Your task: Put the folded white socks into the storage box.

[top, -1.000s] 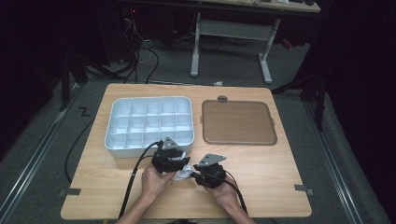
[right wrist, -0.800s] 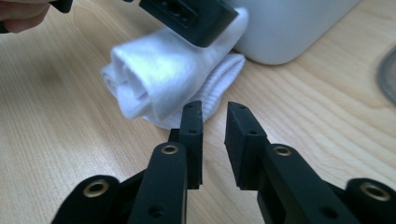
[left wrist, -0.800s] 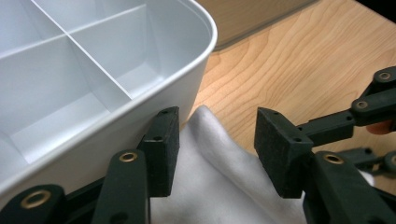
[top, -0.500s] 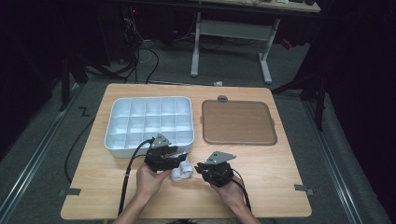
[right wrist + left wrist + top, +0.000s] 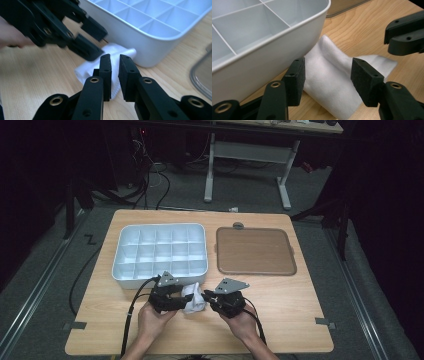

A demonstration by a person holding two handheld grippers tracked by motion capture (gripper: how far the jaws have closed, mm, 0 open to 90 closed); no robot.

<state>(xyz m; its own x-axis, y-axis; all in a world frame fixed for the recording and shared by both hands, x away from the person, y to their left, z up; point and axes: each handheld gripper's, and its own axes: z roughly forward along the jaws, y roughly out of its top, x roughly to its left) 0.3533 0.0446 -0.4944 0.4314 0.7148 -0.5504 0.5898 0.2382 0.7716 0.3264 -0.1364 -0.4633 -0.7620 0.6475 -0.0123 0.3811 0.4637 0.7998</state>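
Note:
A crumpled white cloth [image 5: 193,298] lies on the wooden table just in front of the white compartment tray [image 5: 160,251]. My left gripper [image 5: 175,301] is at the cloth's left side. In the left gripper view its jaws stand open [image 5: 327,67] with a raised fold of the cloth [image 5: 329,77] between the pads, which do not touch it. My right gripper [image 5: 214,299] is at the cloth's right end. Its jaws [image 5: 115,58] are closed to a narrow slit above the cloth's edge [image 5: 85,70] and hold nothing I can see.
The tray's near wall [image 5: 262,62] is close behind the cloth. A brown flat tray [image 5: 255,251] lies right of the white one. Both hands rest on the table's front part, with cables trailing off the near edge. Bare wood [image 5: 295,310] extends to the right.
The two grippers have drawn slightly apart, the left one shifting left, so more of the white cloth shows between them. The cloth stays in front of the tray.

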